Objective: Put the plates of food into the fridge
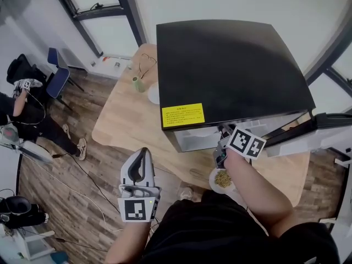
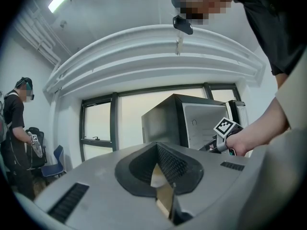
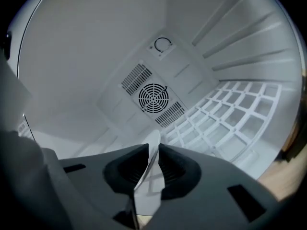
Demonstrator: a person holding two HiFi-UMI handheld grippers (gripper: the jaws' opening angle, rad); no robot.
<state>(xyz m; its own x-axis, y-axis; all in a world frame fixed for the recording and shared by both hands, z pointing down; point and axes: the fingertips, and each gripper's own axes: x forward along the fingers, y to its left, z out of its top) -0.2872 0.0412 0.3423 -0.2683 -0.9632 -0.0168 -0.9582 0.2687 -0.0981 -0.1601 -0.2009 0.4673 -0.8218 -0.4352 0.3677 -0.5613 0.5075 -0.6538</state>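
Observation:
The black mini fridge (image 1: 231, 70) stands on the wooden table (image 1: 126, 125) with its door (image 1: 324, 128) swung open to the right. My right gripper (image 1: 221, 147) reaches into its white inside. In the right gripper view the rim of a white plate (image 3: 154, 138) lies between the jaws of the right gripper (image 3: 153, 152). They stand slightly apart and do not seem to press on it. A second plate of food (image 1: 223, 179) sits on the table's front edge under my right arm. My left gripper (image 1: 137, 172) hangs shut and empty, left of the table and off it.
A wire shelf (image 3: 230, 114) and a fan grille (image 3: 152, 98) fill the fridge's back. A green cup (image 1: 136, 84) and a white dish (image 1: 154, 94) stand on the table left of the fridge. A person (image 1: 22, 109) and a blue chair (image 1: 55, 78) are at far left.

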